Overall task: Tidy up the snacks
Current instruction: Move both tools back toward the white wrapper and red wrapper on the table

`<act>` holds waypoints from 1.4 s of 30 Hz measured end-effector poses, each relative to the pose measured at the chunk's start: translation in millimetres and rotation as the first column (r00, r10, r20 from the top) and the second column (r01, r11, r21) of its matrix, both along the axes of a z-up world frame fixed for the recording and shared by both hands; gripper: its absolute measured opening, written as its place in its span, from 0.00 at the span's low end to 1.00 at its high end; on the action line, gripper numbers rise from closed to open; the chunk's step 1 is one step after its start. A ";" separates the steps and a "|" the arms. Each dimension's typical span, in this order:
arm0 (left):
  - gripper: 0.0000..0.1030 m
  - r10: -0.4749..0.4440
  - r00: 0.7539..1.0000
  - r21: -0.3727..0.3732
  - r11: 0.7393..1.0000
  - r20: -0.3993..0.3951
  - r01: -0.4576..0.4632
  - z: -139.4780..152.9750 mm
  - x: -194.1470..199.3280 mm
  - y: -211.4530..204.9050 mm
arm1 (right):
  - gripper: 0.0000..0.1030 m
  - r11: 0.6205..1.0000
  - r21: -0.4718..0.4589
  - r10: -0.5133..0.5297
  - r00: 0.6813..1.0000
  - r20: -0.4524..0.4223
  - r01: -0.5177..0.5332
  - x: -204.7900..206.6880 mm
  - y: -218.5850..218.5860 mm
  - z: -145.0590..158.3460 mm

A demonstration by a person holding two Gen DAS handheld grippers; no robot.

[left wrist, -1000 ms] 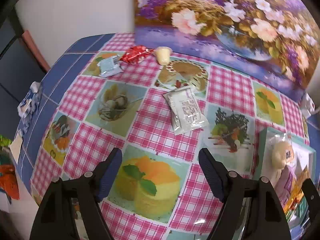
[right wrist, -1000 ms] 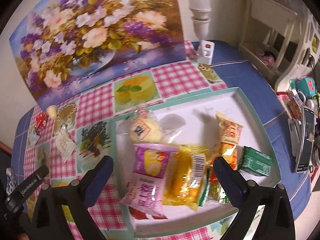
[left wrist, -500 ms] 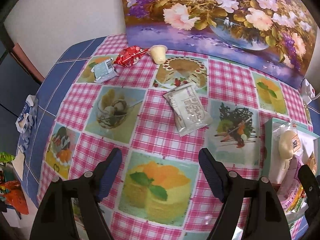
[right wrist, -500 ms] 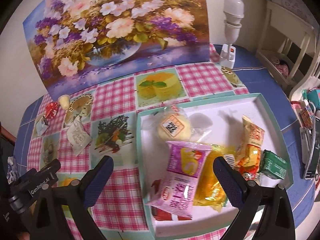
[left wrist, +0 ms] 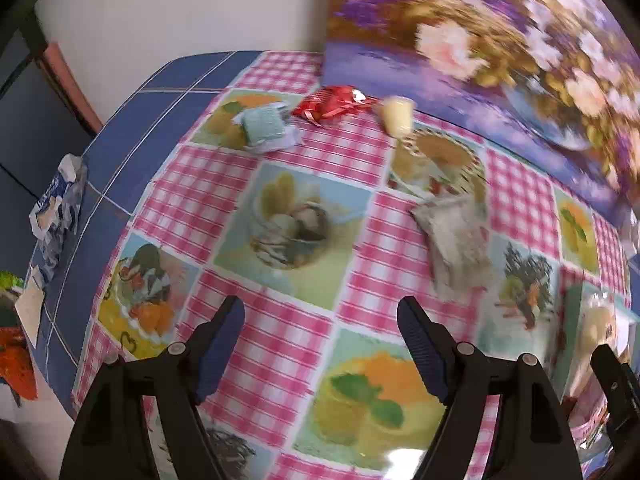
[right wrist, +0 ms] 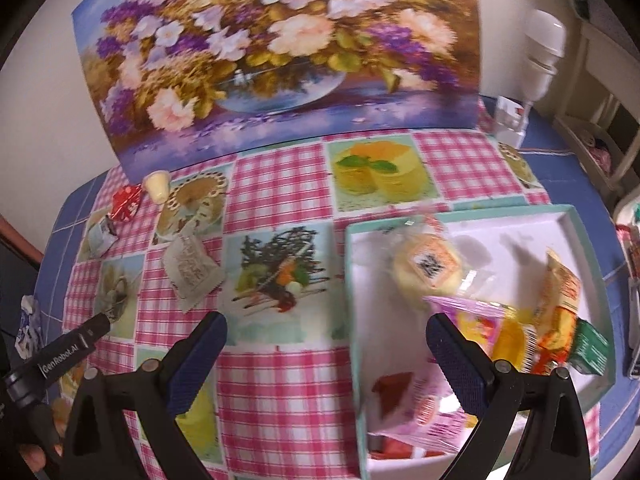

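Note:
Loose snacks lie on the pink checked tablecloth: a whitish sachet, a red wrapped sweet, a pale blue packet and a cream jelly cup. My left gripper hangs open over the cloth, nothing between its fingers, the sachet up and to its right. My right gripper is open too, straddling the left rim of the teal-edged tray. The tray holds a round bun, a pink packet, yellow and orange packets and a green one.
A flower painting stands at the back of the table. A white lamp stands back right. Crumpled wrappers lie on the blue cloth at the left edge. White furniture and clutter stand right of the table.
Both grippers have shifted left across the table and a little lower. The tray has slid right in both views; the loose snacks sit more central in the left wrist view. Jaws unchanged.

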State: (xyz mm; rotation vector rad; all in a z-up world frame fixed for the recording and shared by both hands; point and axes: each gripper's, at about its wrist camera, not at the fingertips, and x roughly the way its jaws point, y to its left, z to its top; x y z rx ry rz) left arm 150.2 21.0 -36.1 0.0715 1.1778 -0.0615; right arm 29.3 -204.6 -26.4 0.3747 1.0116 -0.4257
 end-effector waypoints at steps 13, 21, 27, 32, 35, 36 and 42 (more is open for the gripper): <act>0.77 0.086 0.996 -0.073 0.994 -0.010 -0.086 -18.4 45.5 69.5 | 0.99 0.996 -0.002 0.093 0.995 -0.024 -0.093 53.7 28.8 -22.0; 0.77 0.073 0.997 -0.151 0.986 -0.025 -0.076 -27.3 72.5 102.5 | 0.98 0.987 0.030 0.160 0.986 -0.039 -0.159 83.7 48.7 -48.4; 0.77 -0.010 1.000 -0.136 0.991 -0.019 0.008 -21.6 101.1 101.2 | 0.99 0.978 0.048 0.207 0.977 -0.049 -0.205 107.5 60.0 -60.2; 0.77 -0.057 0.998 -0.132 0.990 -0.013 0.055 -14.2 126.0 97.9 | 0.98 0.970 0.048 0.240 0.969 -0.063 -0.237 130.3 66.3 -66.7; 0.77 -0.073 0.997 -0.128 0.989 -0.002 0.072 -11.2 141.5 91.4 | 0.99 0.965 0.042 0.263 0.961 -0.079 -0.261 143.4 71.5 -71.5; 0.77 -0.080 0.997 -0.125 0.989 0.003 0.079 -10.6 146.8 88.1 | 0.98 0.963 0.040 0.268 0.960 -0.084 -0.265 145.8 72.8 -72.6; 0.77 -0.099 0.995 -0.140 0.985 -0.013 0.097 -19.8 180.1 66.9 | 0.98 0.956 0.007 0.292 0.948 -0.127 -0.294 166.1 81.0 -83.6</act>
